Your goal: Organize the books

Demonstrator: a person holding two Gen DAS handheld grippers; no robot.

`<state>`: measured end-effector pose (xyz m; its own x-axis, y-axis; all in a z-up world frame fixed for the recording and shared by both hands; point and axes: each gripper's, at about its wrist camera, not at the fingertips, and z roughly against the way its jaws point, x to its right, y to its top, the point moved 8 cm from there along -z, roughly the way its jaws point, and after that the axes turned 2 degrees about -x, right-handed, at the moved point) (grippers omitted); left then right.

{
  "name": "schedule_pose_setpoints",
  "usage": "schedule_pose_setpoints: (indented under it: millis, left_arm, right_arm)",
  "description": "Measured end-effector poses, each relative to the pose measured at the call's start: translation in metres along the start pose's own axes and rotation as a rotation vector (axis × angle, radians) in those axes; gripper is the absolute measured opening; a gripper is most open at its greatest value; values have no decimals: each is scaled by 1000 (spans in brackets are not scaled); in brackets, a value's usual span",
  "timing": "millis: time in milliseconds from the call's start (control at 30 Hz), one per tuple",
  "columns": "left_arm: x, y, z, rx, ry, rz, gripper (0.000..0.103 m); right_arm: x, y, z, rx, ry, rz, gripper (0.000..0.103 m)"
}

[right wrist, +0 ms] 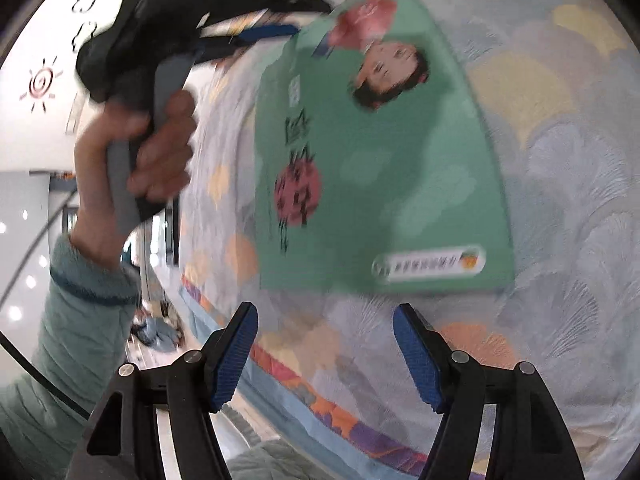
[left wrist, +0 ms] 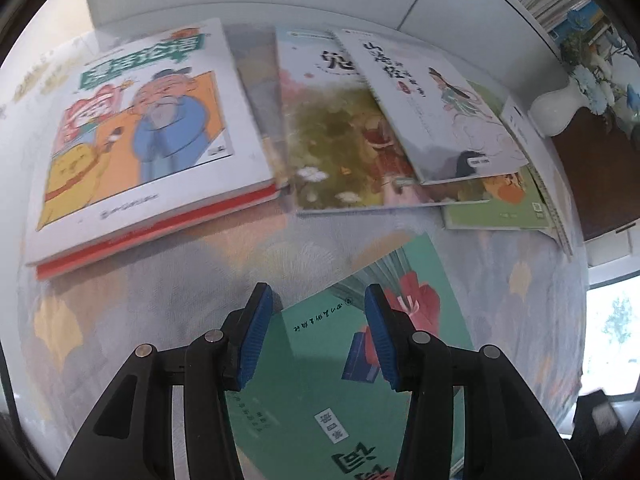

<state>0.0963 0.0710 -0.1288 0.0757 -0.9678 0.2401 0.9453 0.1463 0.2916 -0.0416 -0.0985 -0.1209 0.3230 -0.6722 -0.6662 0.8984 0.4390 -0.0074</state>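
Right now a green paperback book [left wrist: 320, 360] lies flat on a desk [right wrist: 560, 160] covered with a pale cloth printed with fan shapes in blue, yellow and orange. Its cover is plain mint green, with a red flower near one corner, a child's head drawn beside the flower, a round red blot behind dark lettering in the middle, and a small white label along the edge nearest the right claw [right wrist: 325, 356]. The print is too blurred to read.

Seen from the left wrist, the left claw [left wrist: 318, 330] hangs directly over the green book with its blue pads partly apart; nothing is pinched between them, and whether they touch the cover cannot be told. A hand [right wrist: 136, 160] in a pale teal sleeve grips its grey handle.

The right claw sits just off the book's label edge, jaws wide and empty, over bare cloth.

Beyond the green book, a thick white book with a red underside [left wrist: 144, 140] shows a cartoon bearded man. Beside it several thin picture books [left wrist: 380, 120] overlap. A white vase [left wrist: 556, 108] stands past them.
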Motion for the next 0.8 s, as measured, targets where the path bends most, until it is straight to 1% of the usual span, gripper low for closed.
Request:
schedule_pose_setpoints:
  millis: [67, 100, 167, 233, 300, 333, 467, 500, 567, 600, 667, 700, 733, 800]
  left_arm:
    - [-4, -8, 3, 4, 33, -9, 44]
    - [-6, -12, 5, 4, 39, -6, 44]
    - [-10, -25, 11, -5, 40, 12, 44]
    - [-10, -42, 16, -24, 13, 23, 44]
    - [-8, -65, 21, -44, -23, 24, 44]
    - [-4, -78, 23, -55, -45, 21, 44]
    - [20, -134, 31, -108, -155, 17, 44]
    - [31, -147, 32, -128, -199, 16, 44]
    - [57, -175, 33, -182, -318, 16, 44]
    - [79, -193, 33, -225, -409, 10, 44]
    - [107, -214, 35, -273, -494, -23, 44]
    - [120, -220, 40, -277, -508, -63, 44]
    - [124, -220, 43, -269, -506, -91, 44]
    - [123, -209, 51, -236, -488, -121, 44]
  right_arm:
    - [8, 7, 5, -16, 31, -39, 69]
    - [14, 10, 10, -9, 46, -63, 69]
    - [25, 17, 21, 14, 45, -91, 69]
    - [38, 26, 36, 43, 16, -103, 69]
    - [52, 37, 51, 78, -43, -101, 69]
    - [62, 47, 62, 101, -85, -99, 69]
    - [85, 84, 87, 144, -176, -76, 70]
    - [91, 96, 93, 159, -197, -69, 70]
    - [99, 117, 105, 202, -225, -63, 70]
    - [101, 126, 107, 231, -229, -68, 70]
    - [108, 138, 119, 284, -209, -98, 70]
    - [105, 137, 119, 306, -190, -119, 70]
    - [107, 134, 129, 335, -165, -142, 70]
    - [103, 118, 141, 368, -161, -150, 70]
